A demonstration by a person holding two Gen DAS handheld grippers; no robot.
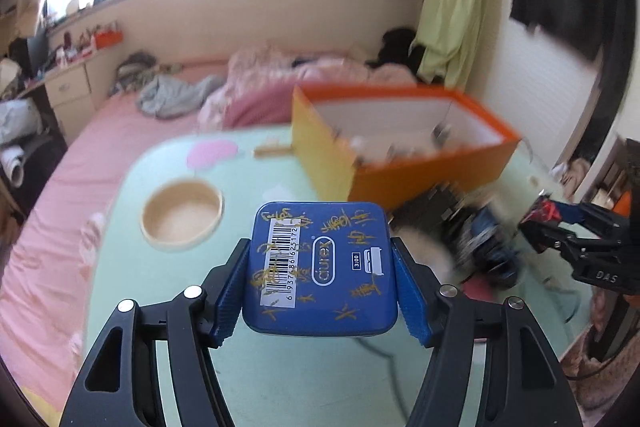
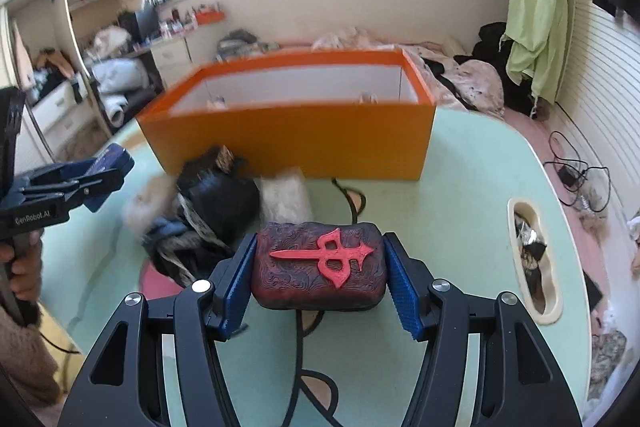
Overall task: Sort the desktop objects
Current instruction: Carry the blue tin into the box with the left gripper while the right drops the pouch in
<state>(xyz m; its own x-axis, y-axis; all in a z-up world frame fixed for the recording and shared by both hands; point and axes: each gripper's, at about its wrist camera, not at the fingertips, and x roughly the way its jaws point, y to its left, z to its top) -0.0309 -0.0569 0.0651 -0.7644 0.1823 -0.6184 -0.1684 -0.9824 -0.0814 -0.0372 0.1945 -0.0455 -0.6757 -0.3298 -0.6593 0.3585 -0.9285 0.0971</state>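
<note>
A rounded blue tin (image 1: 320, 267), scrawled with gold marks and carrying a barcode sticker, sits clamped between the ribbed blue pads of the left gripper (image 1: 320, 281) above the pale green table (image 1: 120, 267). The right gripper (image 2: 319, 269) clenches a dark red, swirl-textured case (image 2: 319, 267) bearing a raised red dagger emblem. The open orange box (image 2: 288, 135) stands at twelve o'clock, a blurred pile of dark items (image 2: 208, 211) at ten.
</note>
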